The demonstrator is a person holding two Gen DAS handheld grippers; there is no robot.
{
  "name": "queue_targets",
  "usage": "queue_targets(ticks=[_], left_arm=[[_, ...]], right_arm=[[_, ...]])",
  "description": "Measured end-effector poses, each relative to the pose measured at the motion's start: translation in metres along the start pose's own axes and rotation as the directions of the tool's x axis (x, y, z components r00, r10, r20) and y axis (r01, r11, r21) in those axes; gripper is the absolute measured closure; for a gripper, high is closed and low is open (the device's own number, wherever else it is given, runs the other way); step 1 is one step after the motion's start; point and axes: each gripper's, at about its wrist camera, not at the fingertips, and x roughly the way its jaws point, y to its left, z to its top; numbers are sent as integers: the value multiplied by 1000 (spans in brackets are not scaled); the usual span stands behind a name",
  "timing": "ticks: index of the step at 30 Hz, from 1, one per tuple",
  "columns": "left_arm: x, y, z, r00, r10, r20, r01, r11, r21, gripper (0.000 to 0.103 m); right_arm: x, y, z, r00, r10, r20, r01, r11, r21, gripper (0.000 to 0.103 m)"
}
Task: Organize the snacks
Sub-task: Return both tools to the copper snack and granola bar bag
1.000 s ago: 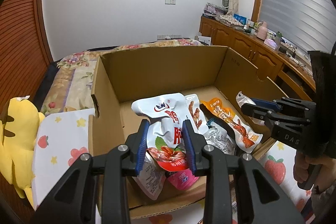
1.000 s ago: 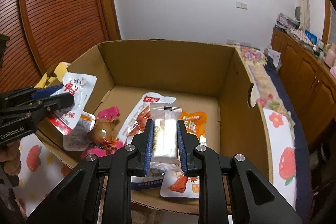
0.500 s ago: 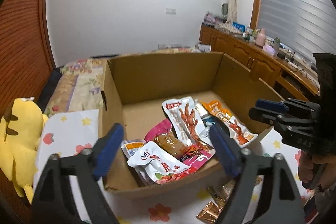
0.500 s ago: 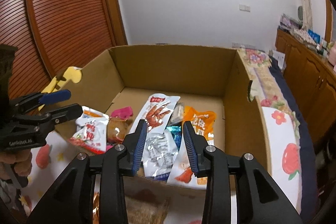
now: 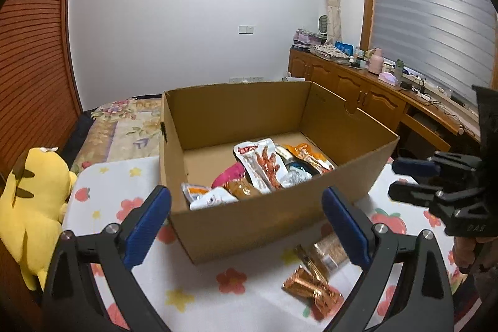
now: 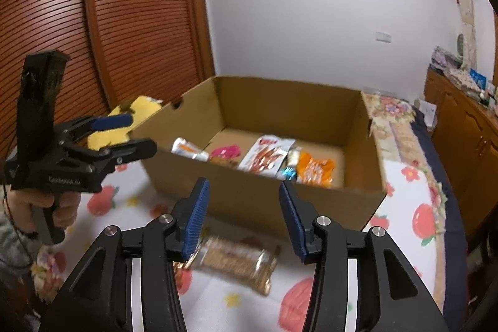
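An open cardboard box [image 5: 267, 213] [image 6: 249, 195] stands on the flowered cloth and holds several snack packets, among them a white and red one [image 5: 260, 159] [image 6: 267, 153] and an orange one [image 6: 314, 168]. My left gripper [image 5: 246, 217] is wide open and empty, in front of the box's near wall. My right gripper [image 6: 244, 210] is open and empty, above a clear wrapped snack bar [image 6: 236, 262] that lies on the cloth before the box. A copper foil packet [image 5: 311, 285] lies beside that bar [image 5: 330, 251].
A yellow plush toy [image 5: 28, 204] lies left of the box. The flowered tablecloth [image 5: 193, 285] covers the surface. A bed [image 5: 124, 126] is behind the box, and a wooden cabinet [image 5: 373, 101] lines the right wall.
Both grippers let go of their packets over the box, opened, and drew back and up. The packets now lie in the box. The snacks on the cloth came into view.
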Motion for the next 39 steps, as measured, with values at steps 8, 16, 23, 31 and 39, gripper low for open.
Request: queue_targets(ticks=[8,16,23,31,39], left_arm=[[-11,-1,-34,1000,11,-16,-11,1000,0,5],[-6,2,-57,998,1,-61,-2,1000,-18,5],[-3,1,-71,996,-10,-86,7,1000,-26,5],[-2,-1,-78,995,-17,-98,15,1000,-27,5],[-1,0,-83,993,-22,-112,18,999,-38,5]], right_arm=[[25,7,-24,997,17,-81,-20,999,-30,53],[57,8,-36,984,35,-176,-41,999,-33,53],[76,2,-35,974,71,-217,-74,997,-8,48],[94,-4,-37,948,124,-294,-130,991,-1,42],[81,1,-52,929,161,-332,-172,985,-4,40]])
